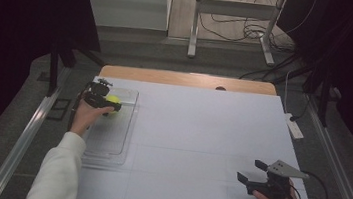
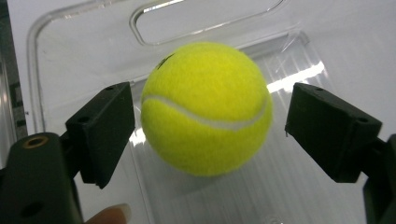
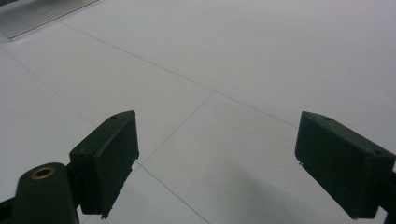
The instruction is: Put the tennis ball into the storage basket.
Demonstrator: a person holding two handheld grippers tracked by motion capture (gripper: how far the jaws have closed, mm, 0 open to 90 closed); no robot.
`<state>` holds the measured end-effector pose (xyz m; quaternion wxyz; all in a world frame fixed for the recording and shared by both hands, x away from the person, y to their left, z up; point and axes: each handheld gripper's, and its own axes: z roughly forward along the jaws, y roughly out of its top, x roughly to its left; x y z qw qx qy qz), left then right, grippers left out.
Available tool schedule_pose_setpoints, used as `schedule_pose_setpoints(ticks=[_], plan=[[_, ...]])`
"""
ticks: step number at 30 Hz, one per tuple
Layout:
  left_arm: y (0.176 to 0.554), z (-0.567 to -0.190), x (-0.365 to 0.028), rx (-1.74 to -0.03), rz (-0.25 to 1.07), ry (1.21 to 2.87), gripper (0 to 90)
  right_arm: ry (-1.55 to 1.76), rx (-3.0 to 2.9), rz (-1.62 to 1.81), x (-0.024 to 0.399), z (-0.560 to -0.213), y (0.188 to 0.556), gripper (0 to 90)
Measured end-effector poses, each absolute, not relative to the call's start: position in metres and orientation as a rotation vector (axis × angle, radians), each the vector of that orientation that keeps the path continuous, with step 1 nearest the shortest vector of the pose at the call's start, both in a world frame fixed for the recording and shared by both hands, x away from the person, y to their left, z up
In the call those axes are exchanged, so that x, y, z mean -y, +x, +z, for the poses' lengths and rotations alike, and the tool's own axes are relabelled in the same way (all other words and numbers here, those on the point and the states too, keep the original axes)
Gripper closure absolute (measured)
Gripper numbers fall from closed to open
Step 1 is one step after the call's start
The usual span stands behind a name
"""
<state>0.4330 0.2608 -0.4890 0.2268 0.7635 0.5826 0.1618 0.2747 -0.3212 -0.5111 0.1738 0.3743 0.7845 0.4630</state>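
The ball (image 2: 206, 108) sits in the clear tray (image 1: 118, 145) between the spread jaws of the left gripper (image 2: 210, 135), neither pad touching it. The right gripper (image 1: 252, 171) rests spread, well apart.

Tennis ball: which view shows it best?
Left gripper view: the tennis ball sits large and sharp between the open jaws, over the clear tray. High view gives a small yellow spot; right gripper view gives bare table.

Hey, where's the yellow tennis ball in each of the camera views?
High view: the tennis ball is far left, by the left tongs, at the clear tray's far end.
Left gripper view: centre, between the open jaws, clear of both.
Right gripper view: it looks across the white table top, elsewhere.
Shared landmark: the clear tray.
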Motion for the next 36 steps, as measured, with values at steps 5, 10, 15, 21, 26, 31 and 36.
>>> schedule_pose_setpoints(ticks=[5, 10, 15, 21, 26, 31, 36], plan=[[0.427, -0.484, -0.264, -1.57, 0.437, 2.067, 13.0, 1.062, -2.224, 1.313, 0.321, -0.511, 0.274, 13.5], [0.422, -0.482, -0.267, -1.533, 0.427, 2.028, 12.4, 1.062, -2.224, 1.313, 0.321, -0.511, 0.275, 13.5], [0.415, -0.48, -0.267, -1.491, 0.399, 1.985, 11.9, 1.063, -2.226, 1.317, 0.321, -0.512, 0.275, 13.5], [0.407, -0.48, -0.266, -1.45, 0.388, 1.962, 11.5, 1.077, -2.223, 1.327, 0.323, -0.512, 0.278, 13.5], [0.401, -0.477, -0.265, -1.419, 0.381, 1.944, 11.6, 1.077, -2.225, 1.336, 0.323, -0.513, 0.279, 13.5], [0.395, -0.472, -0.262, -1.381, 0.394, 1.928, 11.9, 1.085, -2.22, 1.338, 0.325, -0.513, 0.279, 13.4], [0.386, -0.464, -0.256, -1.328, 0.393, 1.924, 11.8, 1.091, -2.219, 1.336, 0.326, -0.514, 0.279, 13.5]])
